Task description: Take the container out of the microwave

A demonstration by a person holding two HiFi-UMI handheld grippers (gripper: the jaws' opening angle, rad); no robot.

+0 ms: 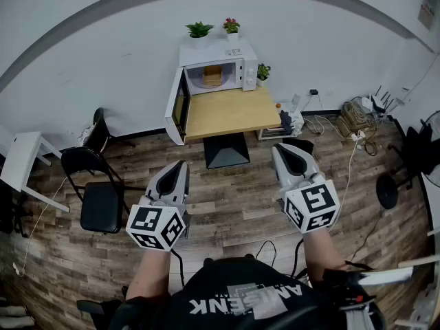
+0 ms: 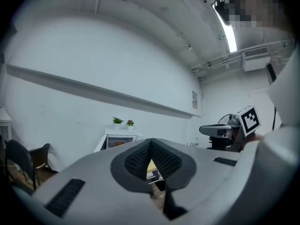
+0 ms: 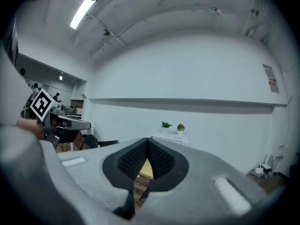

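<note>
1. Head view: a white microwave (image 1: 216, 64) stands at the far end of a wooden table (image 1: 230, 112), in the upper centre of the frame against the white wall. Its door (image 1: 177, 106) hangs wide open to the left.
2. The container (image 1: 212, 76) appears as a tan-orange shape inside the lit microwave cavity. It is too small for finer detail to be made out.
3. A green potted plant (image 1: 199, 29) and a pink-flowered plant (image 1: 232, 25) stand on top of the microwave. A third small plant (image 1: 262, 72) stands on the table just beside the microwave's right side.
4. The left gripper (image 1: 180, 165), lower left of centre, is held level above the wood-plank floor (image 1: 234, 198). It points toward the table and is well apart from it.
5. Left gripper view: the jaws are clenched tip to tip with nothing between them. The microwave shows small in the distance above the jaws.
6. The right gripper (image 1: 280, 148), lower right of centre, is also held level and well apart from the table. In the right gripper view its jaws are likewise clenched together and empty.
7. A black chair (image 1: 96, 191) and a white side table (image 1: 20, 160) stand at the left of the frame. Coiled cables (image 1: 354, 115) lie on the floor at the right.
</note>
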